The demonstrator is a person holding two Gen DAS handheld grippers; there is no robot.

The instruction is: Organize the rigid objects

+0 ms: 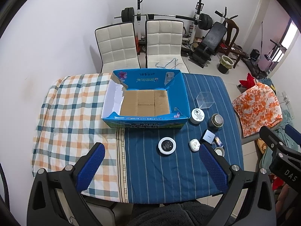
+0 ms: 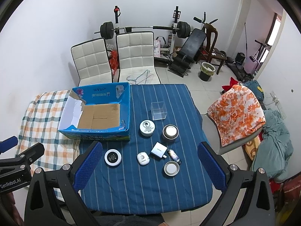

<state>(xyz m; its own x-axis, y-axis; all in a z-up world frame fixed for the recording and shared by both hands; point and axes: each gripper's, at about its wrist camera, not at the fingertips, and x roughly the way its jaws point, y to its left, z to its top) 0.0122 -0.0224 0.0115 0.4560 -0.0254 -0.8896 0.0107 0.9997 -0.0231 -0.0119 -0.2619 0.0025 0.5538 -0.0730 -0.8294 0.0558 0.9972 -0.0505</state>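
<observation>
An open blue cardboard box [image 1: 144, 121] [image 2: 97, 132] stands empty on the table. To its right on the blue striped cloth lie a clear plastic cube [image 2: 159, 111], a white jar [image 2: 147, 128], a dark round speaker [image 2: 170, 132], a white charger [image 2: 159, 150], a white earbud case [image 2: 143, 158], a black-and-white disc [image 2: 112, 157], a small bottle [image 2: 174, 156] and a round tin [image 2: 171, 168]. My left gripper [image 1: 150, 164] is open and empty above the table's near edge. My right gripper [image 2: 150, 166] is open and empty, high above these items.
Two white chairs [image 1: 141, 43] stand behind the table, with weight equipment [image 1: 203, 20] at the wall. A chair draped in orange cloth [image 2: 239, 113] is at the right. A checked cloth [image 1: 75, 116] covers the table's left part.
</observation>
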